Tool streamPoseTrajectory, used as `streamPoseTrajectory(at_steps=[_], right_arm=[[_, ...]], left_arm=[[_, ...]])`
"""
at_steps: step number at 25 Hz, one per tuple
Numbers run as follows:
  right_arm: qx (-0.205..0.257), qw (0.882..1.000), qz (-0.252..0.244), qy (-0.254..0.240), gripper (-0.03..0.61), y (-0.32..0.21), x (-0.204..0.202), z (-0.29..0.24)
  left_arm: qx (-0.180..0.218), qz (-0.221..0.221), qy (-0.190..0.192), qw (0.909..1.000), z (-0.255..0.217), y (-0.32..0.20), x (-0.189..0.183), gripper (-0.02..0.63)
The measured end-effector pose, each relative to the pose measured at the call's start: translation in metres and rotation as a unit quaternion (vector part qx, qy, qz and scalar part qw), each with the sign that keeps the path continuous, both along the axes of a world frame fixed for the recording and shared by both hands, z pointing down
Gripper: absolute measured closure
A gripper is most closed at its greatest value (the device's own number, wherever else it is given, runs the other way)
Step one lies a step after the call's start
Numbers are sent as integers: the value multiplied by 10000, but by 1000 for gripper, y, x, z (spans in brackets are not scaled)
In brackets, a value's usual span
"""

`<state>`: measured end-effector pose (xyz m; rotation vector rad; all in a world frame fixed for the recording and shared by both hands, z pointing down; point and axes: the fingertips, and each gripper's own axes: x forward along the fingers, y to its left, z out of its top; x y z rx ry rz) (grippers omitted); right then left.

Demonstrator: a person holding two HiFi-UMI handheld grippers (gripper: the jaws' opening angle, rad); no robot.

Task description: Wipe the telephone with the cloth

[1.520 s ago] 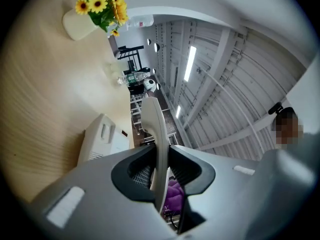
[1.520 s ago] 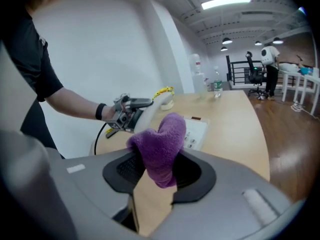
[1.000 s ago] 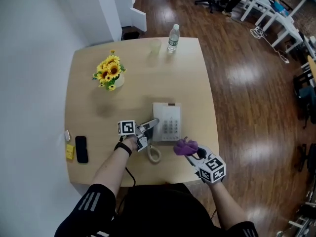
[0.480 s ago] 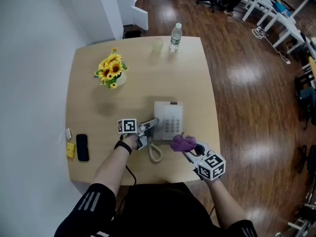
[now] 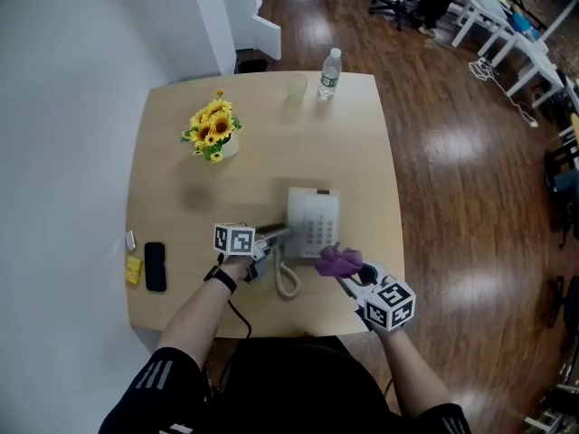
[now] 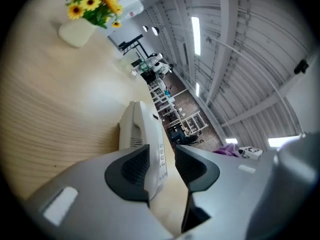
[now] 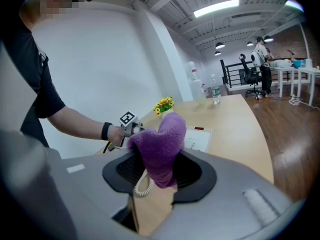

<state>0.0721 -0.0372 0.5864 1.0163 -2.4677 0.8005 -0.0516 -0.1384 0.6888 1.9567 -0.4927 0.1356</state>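
left gripper (image 5: 274,236) is opening, jaws loosely straddling the telephone (image 5: 314,222) toward the table's (image 5: 172,170) front-right edge. right gripper (image 5: 355,277) is clamping the purple cloth (image 5: 338,261) just beside it.

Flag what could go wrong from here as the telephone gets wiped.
1. The left claw is opening its jaws with the telephone between them; unbraced, it could slide toward the nearby edge of the table when wiped.
2. The coiled cord lies just by the right claw, which could snag it.
3. The purple cloth is bunched in that claw, so bare tips might scrape the telephone.
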Motion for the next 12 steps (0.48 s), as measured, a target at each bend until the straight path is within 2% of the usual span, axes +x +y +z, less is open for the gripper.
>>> streamPoseTrajectory(at_steps=[2,6,9,12], right_arm=[[12,10000,24,-17,416,-2,3,-4],[168,9997,14,-148,416,-6,6,-17],[206,9994,34,-261,416,-6,8,-24],[304,9991,7,-302,416,-2,10,-32]], left_arm=[[535,156,-440,9975,-17,6,-7,460],[1374,400,-1087,9837,-53,28,-12,460],[1808,345,-1447,9722,-70,47,-12,460],[2068,272,-1583,9651,-84,66,-6,460]])
